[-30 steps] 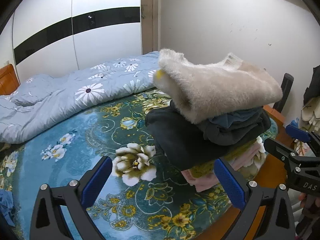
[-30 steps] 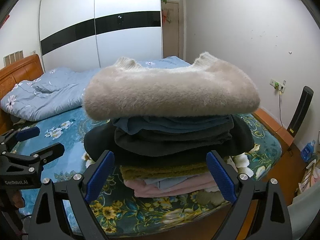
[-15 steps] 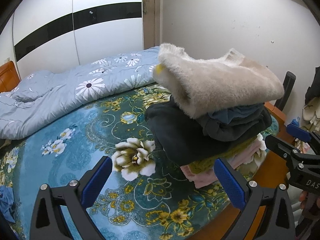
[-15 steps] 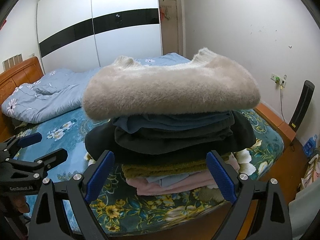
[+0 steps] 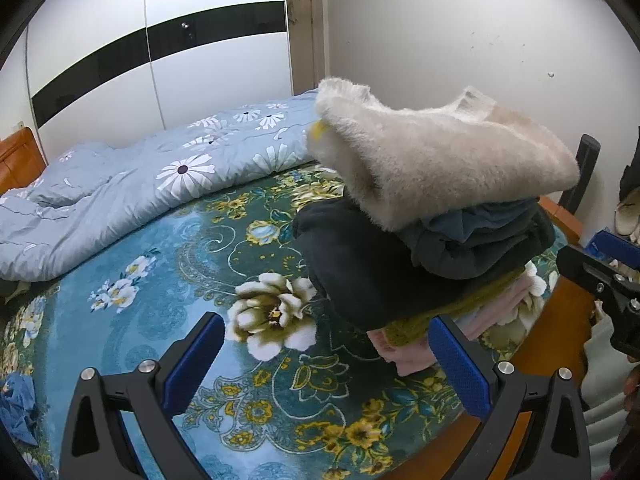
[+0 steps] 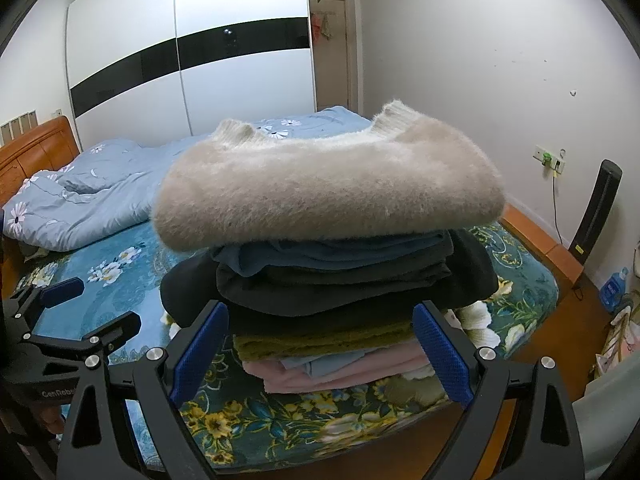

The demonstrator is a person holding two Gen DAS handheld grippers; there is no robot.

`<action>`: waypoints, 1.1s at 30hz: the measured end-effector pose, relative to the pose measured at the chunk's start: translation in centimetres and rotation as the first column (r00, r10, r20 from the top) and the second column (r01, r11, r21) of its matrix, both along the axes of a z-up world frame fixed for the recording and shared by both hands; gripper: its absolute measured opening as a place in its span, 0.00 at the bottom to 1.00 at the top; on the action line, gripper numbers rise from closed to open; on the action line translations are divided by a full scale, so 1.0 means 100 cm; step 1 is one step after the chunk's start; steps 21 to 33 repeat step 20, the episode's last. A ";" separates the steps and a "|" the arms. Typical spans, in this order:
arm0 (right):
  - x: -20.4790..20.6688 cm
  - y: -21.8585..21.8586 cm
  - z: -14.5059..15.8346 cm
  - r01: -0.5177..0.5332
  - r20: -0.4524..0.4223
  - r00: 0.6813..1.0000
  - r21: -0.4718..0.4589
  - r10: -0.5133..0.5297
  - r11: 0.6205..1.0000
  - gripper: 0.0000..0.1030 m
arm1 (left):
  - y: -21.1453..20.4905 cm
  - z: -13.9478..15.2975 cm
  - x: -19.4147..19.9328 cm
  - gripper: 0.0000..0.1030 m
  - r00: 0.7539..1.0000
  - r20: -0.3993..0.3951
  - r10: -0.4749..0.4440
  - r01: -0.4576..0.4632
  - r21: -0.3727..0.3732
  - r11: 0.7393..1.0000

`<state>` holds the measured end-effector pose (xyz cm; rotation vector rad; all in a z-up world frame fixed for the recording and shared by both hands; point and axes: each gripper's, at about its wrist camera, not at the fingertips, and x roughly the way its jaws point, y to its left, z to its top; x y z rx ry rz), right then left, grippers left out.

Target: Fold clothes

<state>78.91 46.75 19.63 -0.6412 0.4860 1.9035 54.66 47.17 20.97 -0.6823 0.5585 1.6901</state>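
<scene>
A stack of folded clothes sits near the bed's foot corner. A fluffy beige sweater lies on top, over blue, dark grey, olive and pink garments. The stack also shows in the left wrist view, at right. My right gripper is open and empty, just in front of the stack. My left gripper is open and empty, over the floral bedspread to the stack's left. Each gripper appears in the other's view: the left one and the right one.
The bed has a teal floral bedspread. A light blue daisy duvet is bunched at the back. A wooden bed frame edge, a black chair back and white walls lie right. A small blue cloth lies at far left.
Both grippers have drawn back slightly from the stack. The stack itself has not moved and both grippers stay open.
</scene>
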 end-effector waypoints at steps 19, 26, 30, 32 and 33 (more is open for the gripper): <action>0.000 -0.007 -0.009 -0.002 0.003 1.000 -0.021 0.002 1.000 0.91 | -0.004 0.000 -0.005 1.00 1.000 0.014 0.014 -0.014 0.009 1.000; 0.000 -0.007 -0.009 0.000 0.003 1.000 -0.024 0.000 1.000 0.91 | -0.004 -0.001 -0.005 1.00 1.000 0.017 0.013 -0.013 0.009 1.000; 0.000 -0.007 -0.009 0.000 0.003 1.000 -0.024 0.000 1.000 0.91 | -0.004 -0.001 -0.005 1.00 1.000 0.017 0.013 -0.013 0.009 1.000; 0.000 -0.007 -0.009 0.000 0.003 1.000 -0.024 0.000 1.000 0.91 | -0.004 -0.001 -0.005 1.00 1.000 0.017 0.013 -0.013 0.009 1.000; 0.000 -0.007 -0.009 0.000 0.003 1.000 -0.024 0.000 1.000 0.91 | -0.004 -0.001 -0.005 1.00 1.000 0.017 0.013 -0.013 0.009 1.000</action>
